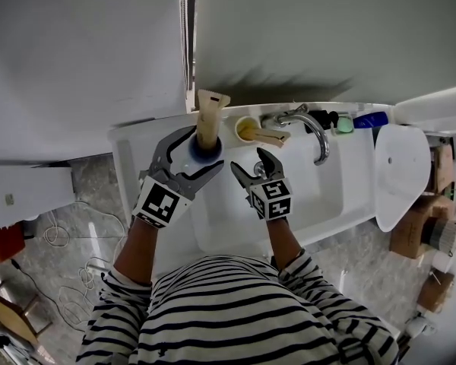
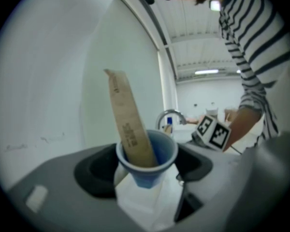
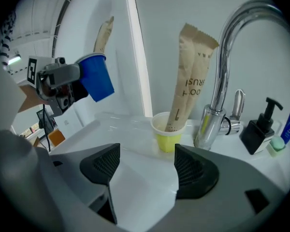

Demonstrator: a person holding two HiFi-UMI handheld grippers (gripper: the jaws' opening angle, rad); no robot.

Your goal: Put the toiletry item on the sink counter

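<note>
A blue cup (image 1: 210, 156) with a tall brown paper packet (image 1: 210, 112) standing in it hangs above the left end of the white sink counter (image 1: 129, 147). My left gripper (image 1: 204, 147) is shut on the blue cup. In the left gripper view the cup (image 2: 147, 163) sits between the dark pads with the packet (image 2: 128, 124) leaning left. The right gripper view shows the cup (image 3: 96, 79) tilted, off the counter. My right gripper (image 1: 248, 160) is open and empty over the basin, facing a yellow cup (image 3: 169, 132).
The yellow cup (image 1: 245, 130) holds brown paper packets (image 3: 188, 76) beside the chrome faucet (image 1: 311, 128). A black pump dispenser (image 3: 258, 129), a green item (image 1: 344, 124) and a blue bottle (image 1: 370, 119) stand at the back right. A white toilet lid (image 1: 401, 173) is at the right.
</note>
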